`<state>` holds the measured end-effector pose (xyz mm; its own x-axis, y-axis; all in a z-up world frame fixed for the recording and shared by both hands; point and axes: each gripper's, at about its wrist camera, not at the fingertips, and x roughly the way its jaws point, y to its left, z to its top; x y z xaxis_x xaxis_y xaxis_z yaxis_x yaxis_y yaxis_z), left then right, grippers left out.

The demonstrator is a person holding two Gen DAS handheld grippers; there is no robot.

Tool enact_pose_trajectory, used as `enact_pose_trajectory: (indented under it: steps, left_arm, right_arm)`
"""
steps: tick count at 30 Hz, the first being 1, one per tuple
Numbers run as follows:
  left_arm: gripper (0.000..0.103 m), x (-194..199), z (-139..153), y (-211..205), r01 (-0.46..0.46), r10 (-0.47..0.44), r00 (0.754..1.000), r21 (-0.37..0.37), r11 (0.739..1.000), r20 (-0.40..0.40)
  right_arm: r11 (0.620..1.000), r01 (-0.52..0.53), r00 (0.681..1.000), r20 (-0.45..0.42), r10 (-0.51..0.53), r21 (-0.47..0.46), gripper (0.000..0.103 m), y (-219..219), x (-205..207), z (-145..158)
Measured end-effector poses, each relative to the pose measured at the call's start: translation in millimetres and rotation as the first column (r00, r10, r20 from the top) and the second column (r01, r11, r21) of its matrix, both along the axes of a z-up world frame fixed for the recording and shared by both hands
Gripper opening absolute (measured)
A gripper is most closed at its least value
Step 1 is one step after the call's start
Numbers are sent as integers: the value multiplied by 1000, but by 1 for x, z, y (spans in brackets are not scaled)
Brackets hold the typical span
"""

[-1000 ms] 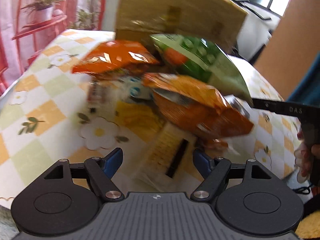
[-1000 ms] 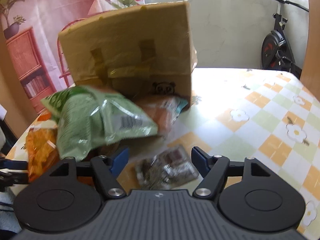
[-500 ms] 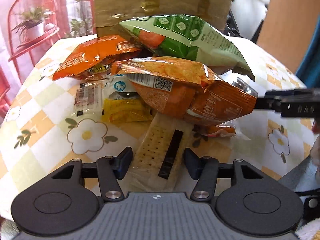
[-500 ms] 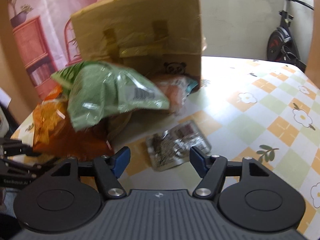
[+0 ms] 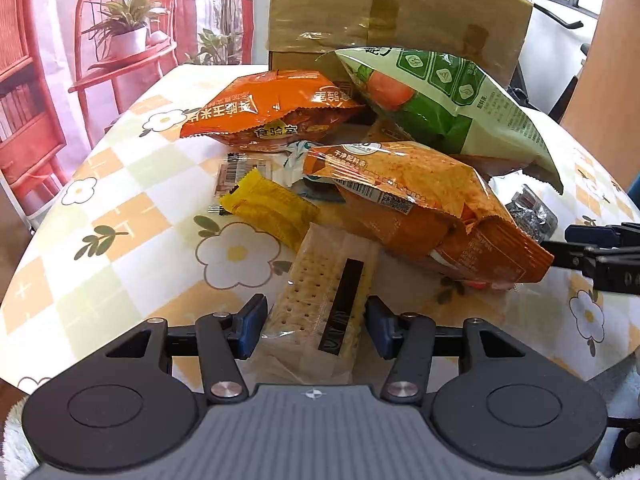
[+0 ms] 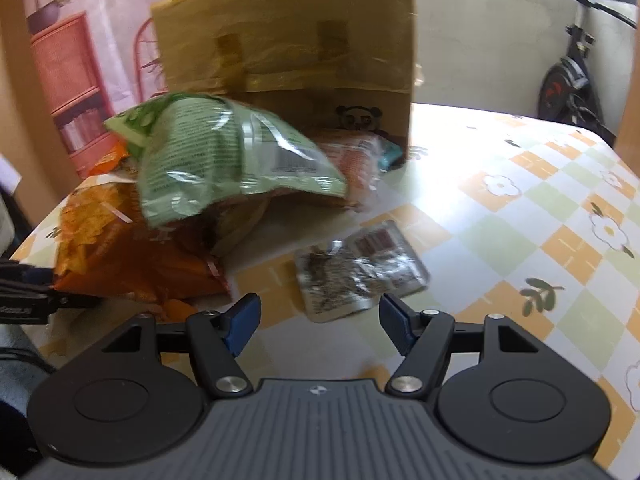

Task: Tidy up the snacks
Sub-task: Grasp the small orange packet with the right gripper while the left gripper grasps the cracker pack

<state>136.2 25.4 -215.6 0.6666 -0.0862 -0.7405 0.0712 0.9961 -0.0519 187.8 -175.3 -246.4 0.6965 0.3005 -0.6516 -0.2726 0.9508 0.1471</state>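
A pile of snacks lies on the flowered table in front of a cardboard box [image 5: 396,20]. In the left wrist view my left gripper [image 5: 316,326] is open around the near end of a pale cracker pack [image 5: 328,292]; the pads stand close beside it. Behind it lie a yellow bar [image 5: 272,212], an orange chip bag [image 5: 412,208], another orange bag [image 5: 272,108] and a green bag [image 5: 444,104]. In the right wrist view my right gripper [image 6: 320,322] is open and empty, just short of a silver foil pack [image 6: 360,268]. The green bag [image 6: 224,160] shows there too.
The cardboard box [image 6: 288,36] stands on its side at the back of the table, its opening toward the pile. The right gripper's fingers [image 5: 600,248] show at the right edge of the left wrist view. A red plant stand [image 5: 124,60] and an exercise bike [image 6: 568,84] stand beyond the table.
My left gripper has moved forward and lower, its fingers narrowing around the cracker pack. My right gripper has moved closer to the silver foil pack, still open.
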Motion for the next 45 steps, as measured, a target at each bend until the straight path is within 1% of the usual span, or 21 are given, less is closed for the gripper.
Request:
enact_pose_trajectory:
  steps: [4, 7, 9, 12, 15, 16, 17, 18, 19, 20, 22, 24, 27, 30, 33, 36, 39, 43, 45]
  left_arm:
    - [57, 5, 0, 1, -1, 1, 1000, -3, 1000, 0]
    - [57, 4, 0, 0, 0, 0, 1000, 0, 1000, 2]
    - [57, 3, 0, 1, 1, -1, 1000, -2, 1000, 3]
    - [57, 3, -1, 2, 2, -2, 1000, -8, 1000, 6]
    - [57, 3, -1, 2, 4, -4, 1000, -7, 1000, 8]
    - [57, 3, -1, 2, 4, -4, 1000, -6, 1000, 8]
    - [57, 3, -1, 2, 4, -4, 1000, -7, 1000, 8]
    - [57, 3, -1, 2, 3, -3, 1000, -9, 1000, 7]
    - [57, 3, -1, 2, 3, -3, 1000, -11, 1000, 6]
    - [57, 3, -1, 2, 6, -6, 1000, -12, 1000, 3]
    - [57, 3, 1, 4, 14, -15, 1000, -25, 1000, -9]
    - [57, 2, 2, 7, 3, -3, 1000, -42, 999, -20]
    - [57, 0, 3, 12, -31, 30, 999, -32, 999, -30]
    - [57, 1, 3, 12, -40, 39, 999, -31, 999, -31]
    - [57, 3, 2, 8, -35, 35, 999, -2, 999, -27]
    - [58, 3, 1, 5, -32, 32, 999, 7, 999, -23]
    - [62, 2, 0, 2, -24, 24, 1000, 8, 1000, -20]
    - [68, 0, -1, -2, -13, 13, 1000, 17, 1000, -17]
    - [69, -1, -1, -3, -8, 9, 1000, 25, 1000, -16]
  right_arm:
    - [995, -97, 995, 23, 98, -20, 69, 18, -8, 6]
    - [987, -161, 987, 22, 162, -21, 67, 31, -11, 6]
    - [979, -204, 979, 19, 205, -30, 66, 40, -13, 5]
    - [961, -268, 962, 27, 270, -67, 65, 56, -16, 4]
    - [942, -321, 945, 32, 325, -99, 61, 67, -13, 3]
    - [939, -329, 942, 31, 333, -103, 56, 70, -12, 1]
    - [937, -333, 941, 25, 337, -106, 48, 72, -10, 0]
    - [937, -334, 941, 17, 337, -107, 44, 73, -10, -2]
    - [937, -333, 942, 5, 336, -107, 35, 74, -9, -4]
    - [937, -330, 943, -1, 332, -110, 30, 73, -10, -6]
    - [939, -324, 946, -3, 326, -114, 28, 69, -12, -6]
    - [946, -299, 954, -13, 299, -125, 27, 64, -15, -5]
    - [965, -234, 972, -42, 231, -117, 27, 50, -16, -4]
    - [976, -187, 981, -64, 181, -107, 27, 41, -15, -4]
    - [976, -187, 982, -61, 181, -116, 28, 41, -15, -4]
    - [969, -201, 979, -49, 196, -141, 31, 47, -14, -4]
    - [966, -214, 977, -40, 211, -147, 31, 52, -13, -5]
    - [966, -220, 975, -34, 218, -133, 31, 53, -10, -7]
    - [967, -220, 975, -30, 218, -127, 31, 53, -10, -7]
